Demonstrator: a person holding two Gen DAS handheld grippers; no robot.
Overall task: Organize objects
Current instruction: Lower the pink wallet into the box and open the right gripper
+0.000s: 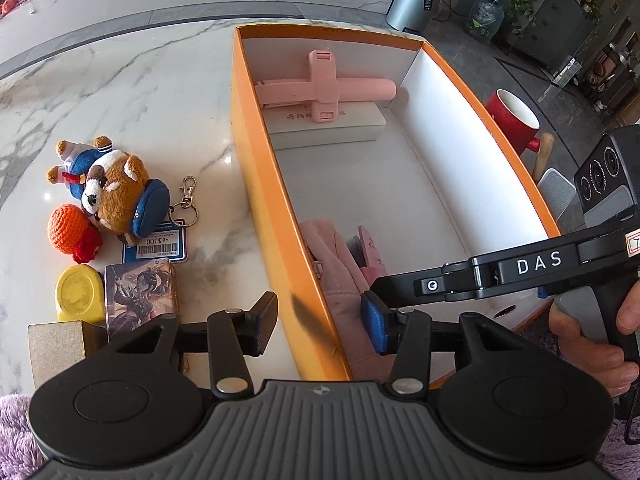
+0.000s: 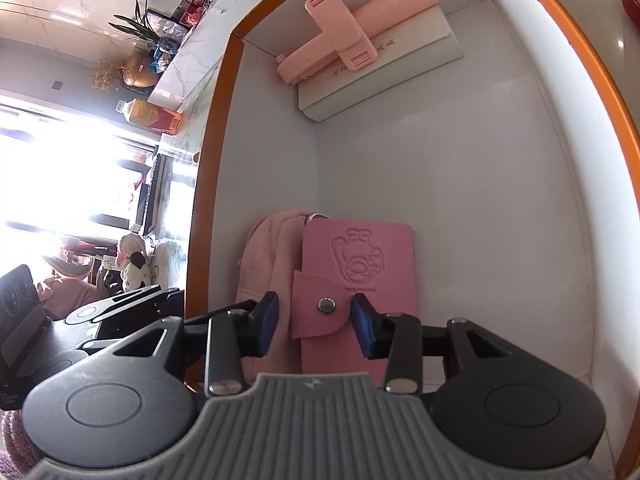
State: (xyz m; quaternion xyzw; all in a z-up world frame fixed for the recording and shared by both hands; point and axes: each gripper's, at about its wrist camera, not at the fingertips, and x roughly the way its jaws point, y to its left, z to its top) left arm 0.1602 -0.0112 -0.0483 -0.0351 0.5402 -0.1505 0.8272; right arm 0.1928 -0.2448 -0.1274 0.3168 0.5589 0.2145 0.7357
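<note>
While flat in orange box [image 2: 208, 160], pink wallet [image 2: 360, 264] long axis runs toward far wall.

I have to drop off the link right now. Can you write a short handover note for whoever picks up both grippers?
Left gripper: open, straddling the orange box wall, holding nothing.
Right gripper: open inside the box, over the pink card wallet; pads not pressing it.
In the box: wallet, pink pouch, pink selfie stick on a white case.
Left on the table: plush dog, crochet ball, yellow case, card box, tan box.
</note>
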